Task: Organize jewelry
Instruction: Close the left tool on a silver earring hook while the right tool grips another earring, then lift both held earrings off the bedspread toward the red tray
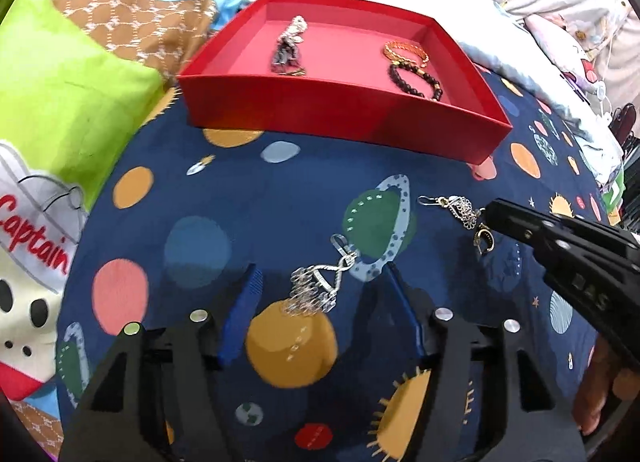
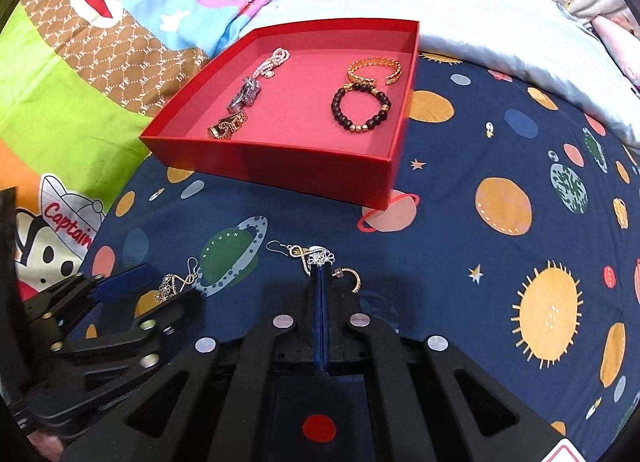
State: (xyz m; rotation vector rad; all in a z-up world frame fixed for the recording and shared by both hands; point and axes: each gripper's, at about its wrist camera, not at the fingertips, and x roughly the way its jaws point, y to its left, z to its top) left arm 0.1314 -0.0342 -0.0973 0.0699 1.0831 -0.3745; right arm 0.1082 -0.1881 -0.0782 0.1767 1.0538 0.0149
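The bed cover (image 2: 460,190) with planets is holding the red box (image 2: 280,166), where bracelets are already lying. The right gripper (image 2: 322,274) is squeezing shut on a flower earring (image 2: 318,258) near the box. The left gripper (image 1: 320,294) is standing open around a silver earring (image 1: 320,282), not pinching it. Next, I think, comes lifting the flower earring gently into the box.
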